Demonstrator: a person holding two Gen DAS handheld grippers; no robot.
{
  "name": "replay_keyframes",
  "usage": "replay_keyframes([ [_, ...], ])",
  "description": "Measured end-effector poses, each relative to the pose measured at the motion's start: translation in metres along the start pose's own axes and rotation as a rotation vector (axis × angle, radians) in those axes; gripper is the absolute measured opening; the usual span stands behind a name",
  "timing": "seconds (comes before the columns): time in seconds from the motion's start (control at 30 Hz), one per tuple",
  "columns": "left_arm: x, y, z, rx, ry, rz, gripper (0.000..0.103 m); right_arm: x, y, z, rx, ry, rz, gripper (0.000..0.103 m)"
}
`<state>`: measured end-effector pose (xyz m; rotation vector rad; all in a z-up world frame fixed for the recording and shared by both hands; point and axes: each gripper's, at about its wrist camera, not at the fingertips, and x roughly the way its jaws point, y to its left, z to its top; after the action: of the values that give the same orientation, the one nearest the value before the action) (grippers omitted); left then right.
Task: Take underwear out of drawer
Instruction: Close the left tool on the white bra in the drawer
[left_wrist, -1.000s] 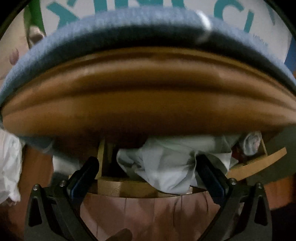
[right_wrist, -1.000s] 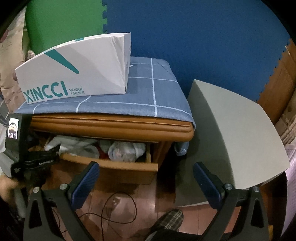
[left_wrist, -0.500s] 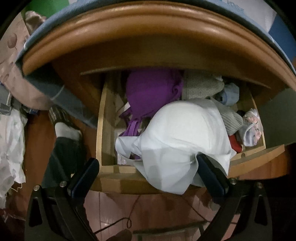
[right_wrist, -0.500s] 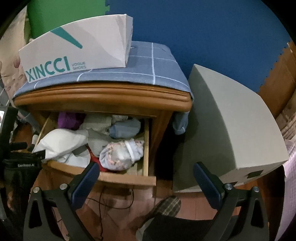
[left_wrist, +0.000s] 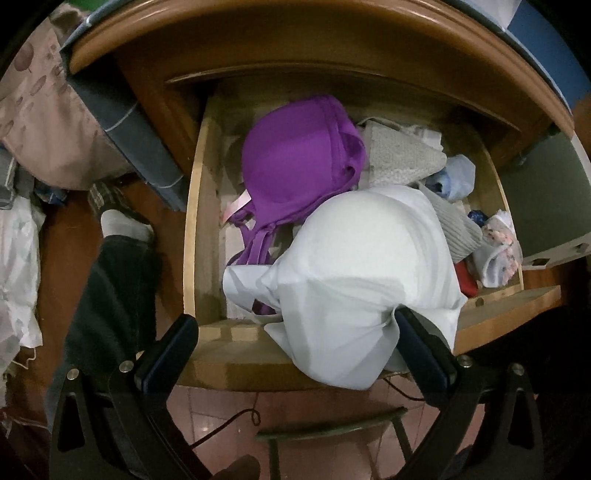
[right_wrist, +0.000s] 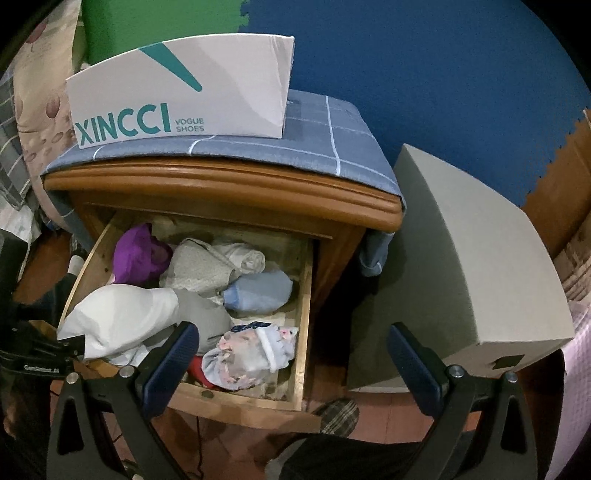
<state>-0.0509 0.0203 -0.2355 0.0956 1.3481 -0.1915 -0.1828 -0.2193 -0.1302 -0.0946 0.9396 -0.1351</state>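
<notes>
Left gripper (left_wrist: 295, 347), jaws apart, straddles white bra (left_wrist: 362, 273) draped over the drawer's (left_wrist: 201, 221) front edge; right gripper (right_wrist: 293, 354), apart, farther.

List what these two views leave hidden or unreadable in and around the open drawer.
- Drawer floor, both views: covered by piled clothes.
- Red item, left wrist view: mostly buried under the white bra and grey knit; type unclear.
- Left gripper, left wrist view: whether its right finger touches the white bra; cloth drapes over the tip.
- Shoe box contents, right wrist view: hidden by its wall.
</notes>
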Motion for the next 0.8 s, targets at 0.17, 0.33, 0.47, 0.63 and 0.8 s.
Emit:
replay_keyframes([
  [0.17, -0.016, -0.006, -0.001, 0.026, -0.112, -0.039, 0.102, 0.009, -0.006, -0.002, 0.035, 0.017, 0.023, 0.103],
  [0.33, -0.035, -0.043, 0.001, 0.176, -0.254, 0.007, 0.102, 0.018, -0.006, -0.002, 0.058, 0.032, 0.052, 0.103],
  [0.47, -0.012, -0.071, 0.027, 0.286, -0.205, 0.077, 0.102, 0.021, -0.004, -0.002, 0.062, 0.042, 0.075, 0.103],
  [0.63, -0.044, -0.086, 0.037, 0.319, -0.291, -0.047, 0.102, 0.020, -0.008, -0.004, 0.080, 0.042, 0.102, 0.103],
  [0.8, -0.057, -0.058, 0.033, 0.190, -0.249, -0.165, 0.102, 0.024, -0.029, -0.004, 0.195, 0.057, 0.168, 0.103],
])
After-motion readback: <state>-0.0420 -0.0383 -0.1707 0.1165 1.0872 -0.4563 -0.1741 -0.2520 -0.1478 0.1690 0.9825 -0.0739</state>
